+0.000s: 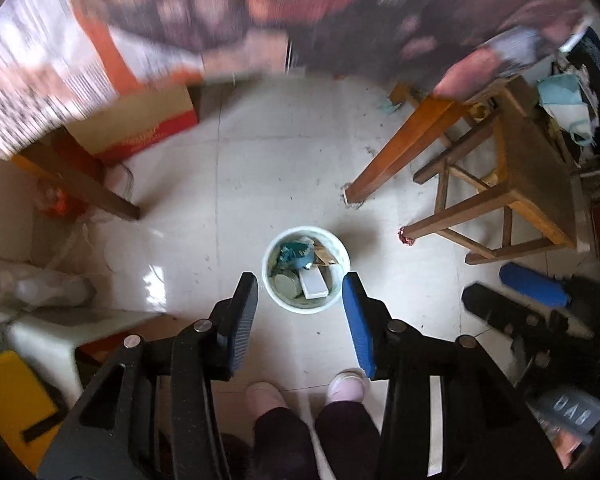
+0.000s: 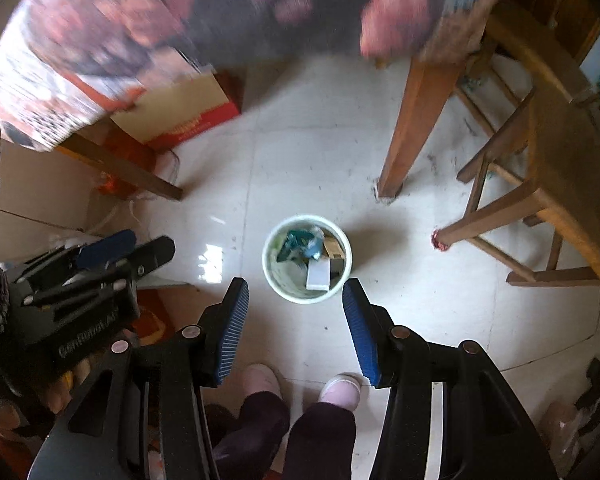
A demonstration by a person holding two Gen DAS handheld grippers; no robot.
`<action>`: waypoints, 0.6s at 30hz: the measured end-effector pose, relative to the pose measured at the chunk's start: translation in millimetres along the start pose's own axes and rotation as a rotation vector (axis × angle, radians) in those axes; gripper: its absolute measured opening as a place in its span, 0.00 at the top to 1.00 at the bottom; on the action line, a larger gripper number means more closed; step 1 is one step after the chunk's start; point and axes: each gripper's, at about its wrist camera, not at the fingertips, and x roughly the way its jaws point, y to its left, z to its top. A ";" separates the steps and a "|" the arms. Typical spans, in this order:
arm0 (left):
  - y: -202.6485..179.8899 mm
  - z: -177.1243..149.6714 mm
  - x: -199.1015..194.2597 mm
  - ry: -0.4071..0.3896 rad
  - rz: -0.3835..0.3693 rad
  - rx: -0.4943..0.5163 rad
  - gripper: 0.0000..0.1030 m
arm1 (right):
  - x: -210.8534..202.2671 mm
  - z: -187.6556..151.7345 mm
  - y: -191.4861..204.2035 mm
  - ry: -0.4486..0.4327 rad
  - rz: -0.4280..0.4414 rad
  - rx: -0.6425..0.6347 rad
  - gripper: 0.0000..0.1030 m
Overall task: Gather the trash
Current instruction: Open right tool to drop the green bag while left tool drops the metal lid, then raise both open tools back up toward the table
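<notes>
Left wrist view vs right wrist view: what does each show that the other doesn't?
Only the left wrist view: a yellow box at lower left, a white stool beside it, and the right tool entering from the right.

Only the right wrist view: the left tool at the left edge, and dark scraps on the floor at lower right.

Both: the white bucket of trash on the tile floor, framed between open, empty jaws; pink slippers; the wooden stool; the red and tan carton; the blurred patterned tablecloth.

A wooden stool [image 1: 512, 184] stands on the pale tiled floor [image 1: 284, 168], with a cardboard box [image 1: 140, 120] under the cloth-covered table [image 1: 400, 152].
</notes>
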 end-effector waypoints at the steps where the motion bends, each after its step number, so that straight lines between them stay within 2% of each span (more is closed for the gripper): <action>1: -1.2 0.7 -17.3 -0.013 0.008 0.016 0.58 | -13.0 2.2 4.5 -0.013 0.001 -0.004 0.56; 5: -4.8 5.3 -82.9 -0.067 0.021 0.046 0.58 | -63.1 9.3 21.6 -0.072 0.004 -0.020 0.56; 9: -3.5 8.4 -151.4 -0.130 0.001 0.037 0.58 | -119.5 10.8 38.9 -0.130 0.001 -0.025 0.56; 16: 2.3 4.6 -278.1 -0.304 0.005 0.054 0.54 | -220.9 1.8 76.5 -0.245 -0.010 -0.029 0.55; 18: 2.2 3.3 -307.0 -0.347 0.009 0.064 0.53 | -245.7 -0.7 86.5 -0.285 -0.018 -0.038 0.51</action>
